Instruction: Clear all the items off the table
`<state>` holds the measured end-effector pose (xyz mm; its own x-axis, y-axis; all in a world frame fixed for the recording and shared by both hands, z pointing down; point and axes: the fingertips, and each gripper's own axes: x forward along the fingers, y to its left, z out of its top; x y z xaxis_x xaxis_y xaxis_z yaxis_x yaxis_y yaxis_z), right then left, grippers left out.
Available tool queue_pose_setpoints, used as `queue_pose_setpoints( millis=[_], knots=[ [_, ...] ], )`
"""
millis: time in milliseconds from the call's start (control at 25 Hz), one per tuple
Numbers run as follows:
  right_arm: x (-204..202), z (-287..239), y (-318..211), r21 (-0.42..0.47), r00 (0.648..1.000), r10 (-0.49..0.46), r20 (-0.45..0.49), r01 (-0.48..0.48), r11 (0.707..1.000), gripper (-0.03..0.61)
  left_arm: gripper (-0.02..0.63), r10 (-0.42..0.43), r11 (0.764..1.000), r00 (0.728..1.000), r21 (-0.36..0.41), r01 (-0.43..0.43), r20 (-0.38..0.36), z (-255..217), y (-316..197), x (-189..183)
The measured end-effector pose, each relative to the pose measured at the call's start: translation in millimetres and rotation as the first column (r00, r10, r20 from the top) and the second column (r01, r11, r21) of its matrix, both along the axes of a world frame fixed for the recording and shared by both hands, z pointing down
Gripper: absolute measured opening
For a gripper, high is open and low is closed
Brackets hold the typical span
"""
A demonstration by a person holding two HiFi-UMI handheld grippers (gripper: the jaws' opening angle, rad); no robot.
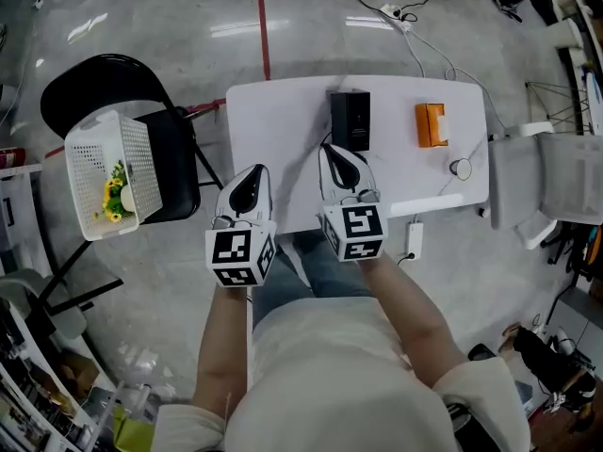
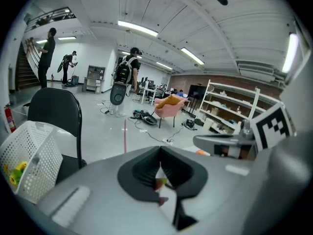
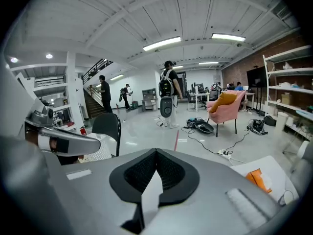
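Two tools: the left tool [image 1: 252, 179] and the right tool [image 1: 335, 156] were held side by side over the near edge of the worktop [image 1: 283, 111], each with its jaws together and nothing between them.
Black box [image 1: 350, 119]: lay near the middle of the worktop, straight ahead of the right tool, whose tip was close to its near edge; contact could not be told.
Orange item [image 1: 430, 124]: lay to the right of the black box, apart from it.
Small round thing [image 1: 460, 169]: sat near the worktop's right edge, too small to identify.
White basket [image 1: 94, 139]: rested tilted on the black chair [image 1: 174, 172] left of the worktop, with yellow-green things already inside.
Handling, black box: looked stiff and flat-sided, probably the heaviest piece; best clamped across its narrow width, near the middle.
Handling, orange item: seemed small and light, perhaps crushable; a gentle grip across its short sides would suit.
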<state>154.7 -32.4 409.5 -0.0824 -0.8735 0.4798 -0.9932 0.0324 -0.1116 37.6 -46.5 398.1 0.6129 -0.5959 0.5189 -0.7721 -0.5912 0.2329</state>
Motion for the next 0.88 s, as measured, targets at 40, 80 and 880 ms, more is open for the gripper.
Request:
queue_pose_setpoints(
  millis=[40,80,880],
  knots=[
    [8,5,2,-0.006,1.0,0.007,-0.003,-0.008,1.0,-0.002,0.009,0.002,1.0,1.0,-0.003,-0.002,0.002,4,2,7],
    [16,10,3,-0.013,1.0,0.015,-0.004,-0.015,1.0,-0.002,0.009,0.004,1.0,1.0,-0.007,-0.004,0.005,8,3,13],
    [113,165,31,-0.182,0.992,0.123,-0.007,-0.123,0.976,0.272,0.009,0.088,0.99,0.995,-0.114,-0.082,0.055,140,17,96]
  ],
)
